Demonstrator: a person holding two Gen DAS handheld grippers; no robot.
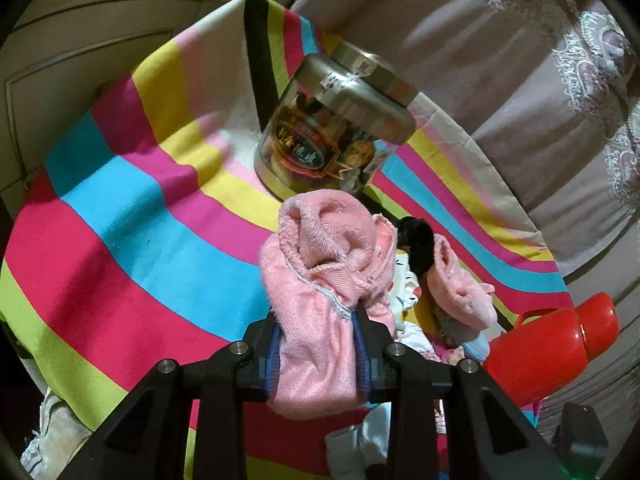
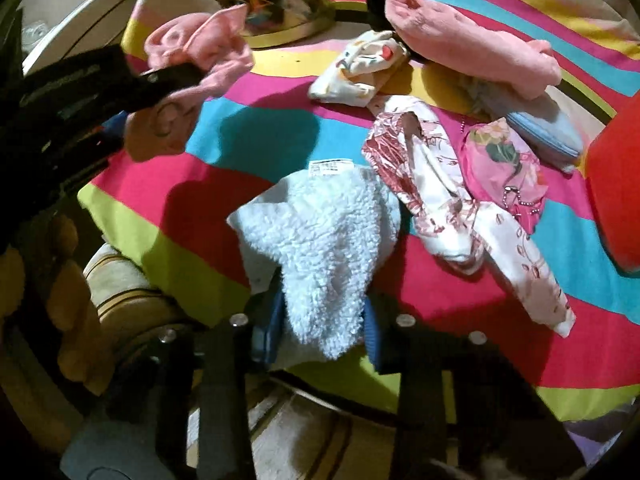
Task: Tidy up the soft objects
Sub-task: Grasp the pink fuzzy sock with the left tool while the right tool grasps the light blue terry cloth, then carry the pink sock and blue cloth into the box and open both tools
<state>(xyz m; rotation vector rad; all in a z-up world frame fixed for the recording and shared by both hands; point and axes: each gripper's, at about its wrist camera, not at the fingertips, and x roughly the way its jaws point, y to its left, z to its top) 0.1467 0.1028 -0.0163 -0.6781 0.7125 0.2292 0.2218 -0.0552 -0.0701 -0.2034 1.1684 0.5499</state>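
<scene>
A: Left gripper [image 1: 318, 330] clamps a pink cloth [image 1: 320, 264]; beyond it, a jar [image 1: 336, 120] whose label is too blurred to read.

B: Right gripper [image 2: 322, 322] pinches a white fleece [image 2: 320, 240] directly ahead, printed tag [image 2: 332, 167] illegible.

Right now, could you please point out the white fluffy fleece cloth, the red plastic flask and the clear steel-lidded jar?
white fluffy fleece cloth [image 2: 320, 232], right wrist view, its middle.
red plastic flask [image 1: 536, 356], left wrist view, its body.
clear steel-lidded jar [image 1: 320, 152], left wrist view, its label.

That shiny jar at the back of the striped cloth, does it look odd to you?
Not really. The jar stands upright, lid on, nothing spilled. It only looks tilted in the left wrist view because that lens bends the picture.
</scene>
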